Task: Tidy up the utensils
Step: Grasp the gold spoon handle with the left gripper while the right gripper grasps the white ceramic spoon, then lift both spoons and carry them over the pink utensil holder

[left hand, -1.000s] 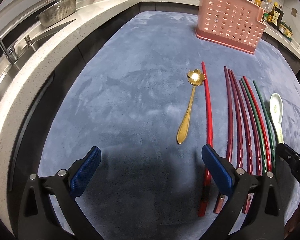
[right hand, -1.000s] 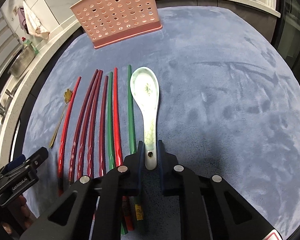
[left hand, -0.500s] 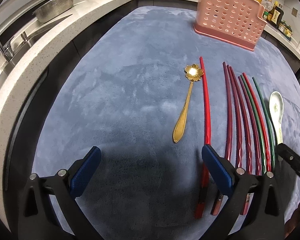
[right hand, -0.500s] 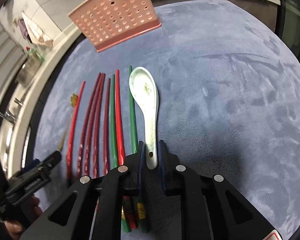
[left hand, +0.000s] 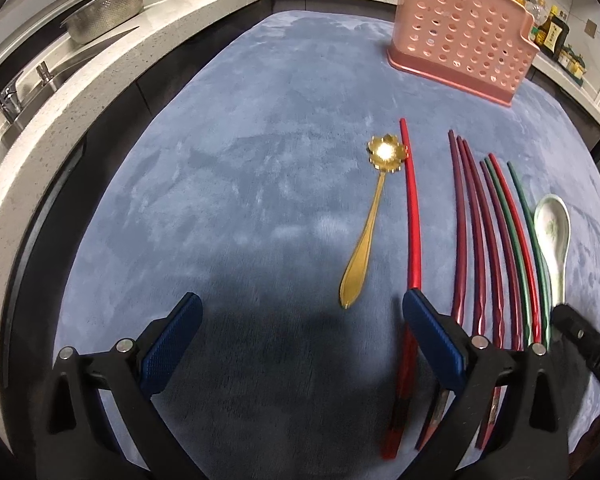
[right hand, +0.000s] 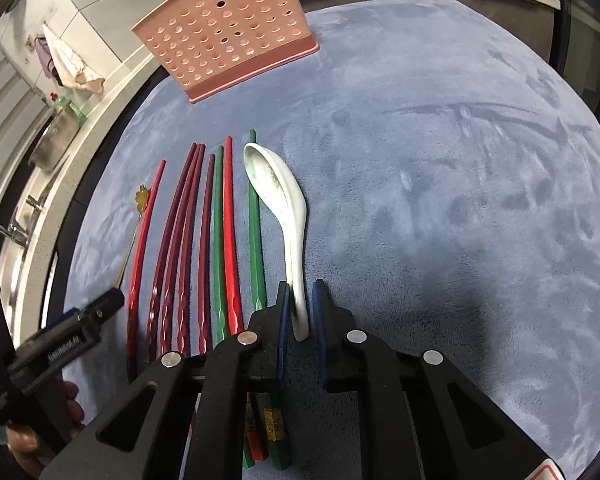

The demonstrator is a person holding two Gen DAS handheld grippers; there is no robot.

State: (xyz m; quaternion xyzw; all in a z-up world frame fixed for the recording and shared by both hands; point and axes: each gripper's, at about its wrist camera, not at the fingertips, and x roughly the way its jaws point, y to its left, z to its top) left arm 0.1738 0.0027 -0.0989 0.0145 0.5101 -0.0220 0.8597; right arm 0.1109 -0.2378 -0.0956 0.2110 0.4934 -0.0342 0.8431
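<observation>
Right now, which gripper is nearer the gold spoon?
Left. The left gripper hovers open just short of the gold spoon's handle tip. The right gripper sits across the row of chopsticks, jaws shut on the white ceramic spoon.

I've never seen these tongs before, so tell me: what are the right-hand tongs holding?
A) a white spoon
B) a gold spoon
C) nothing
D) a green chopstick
A: the right tongs are shut on the handle of the white spoon, while the gold spoon lies free on the mat.
</observation>
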